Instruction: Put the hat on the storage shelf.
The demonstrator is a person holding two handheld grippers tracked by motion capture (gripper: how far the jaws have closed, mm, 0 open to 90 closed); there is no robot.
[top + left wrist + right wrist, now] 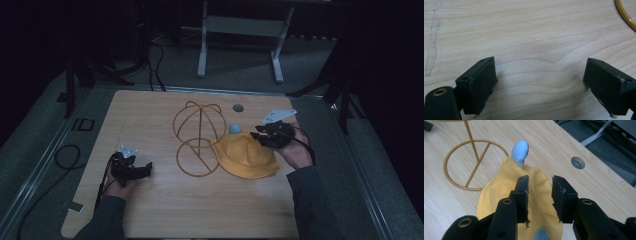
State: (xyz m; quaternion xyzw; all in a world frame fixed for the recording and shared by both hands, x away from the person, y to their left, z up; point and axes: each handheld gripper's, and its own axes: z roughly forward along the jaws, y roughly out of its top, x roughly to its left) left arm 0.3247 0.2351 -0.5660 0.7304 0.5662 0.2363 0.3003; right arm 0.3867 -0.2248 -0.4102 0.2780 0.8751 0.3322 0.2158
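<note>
- Two grippers work over the worktop [165,200]; the yellow hat [247,156] lies flat at its right-centre, just beside the base ring of the gold wire stand [197,137].
- Right gripper [540,195]: the nearer one by far, poised over the hat's right edge. Its jaws stand part-way spread; the fabric lies beneath the gap, and the pads do not press on it.
- Long axis: in the right gripper view the hat runs away from the jaws toward its pale blue tip [519,150], which points to the stand.
- Left gripper [540,82]: well apart at the worktop's left, jaws spread wide over bare wood.
</note>
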